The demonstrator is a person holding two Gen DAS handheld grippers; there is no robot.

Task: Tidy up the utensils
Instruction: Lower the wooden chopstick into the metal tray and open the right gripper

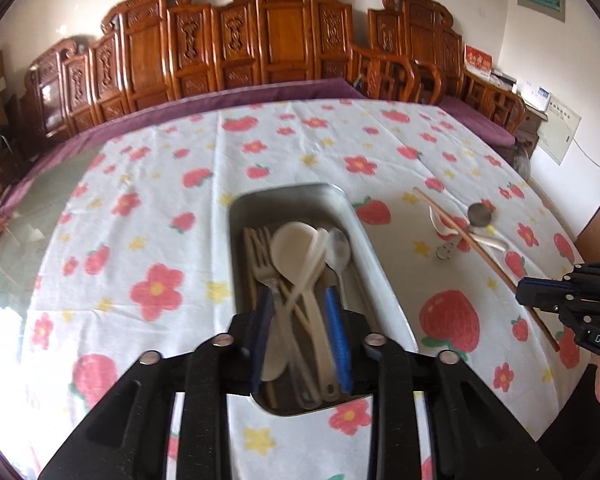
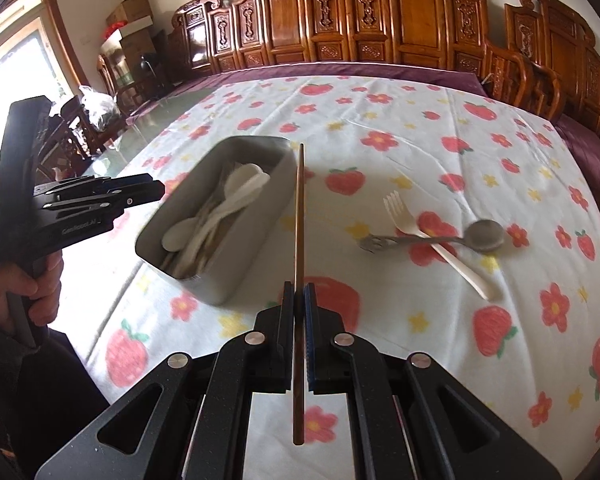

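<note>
Between the pads of the right tool, a brown chopstick is clamped, its long shaft running forward and up past the fingertips, its near end sticking out behind the pads. Tip of the chopstick sits above the right edge of the metal tray; contact with the rim cannot be told.

Left tool hangs over the near end of the same tray, its two fingers spread with nothing between them. From the right wrist view the left tool is seen held by a hand, left of the tray.

Tray contents: white plastic spoons, a pale fork, a clear spoon, all lying lengthwise and overlapping.

On the worktop cloth, printed with strawberries and flowers, to the right of the tray and well apart from it: a white plastic fork crossed over a metal spoon, the two touching.

Carved wooden chairs line the far side of the worktop.
</note>
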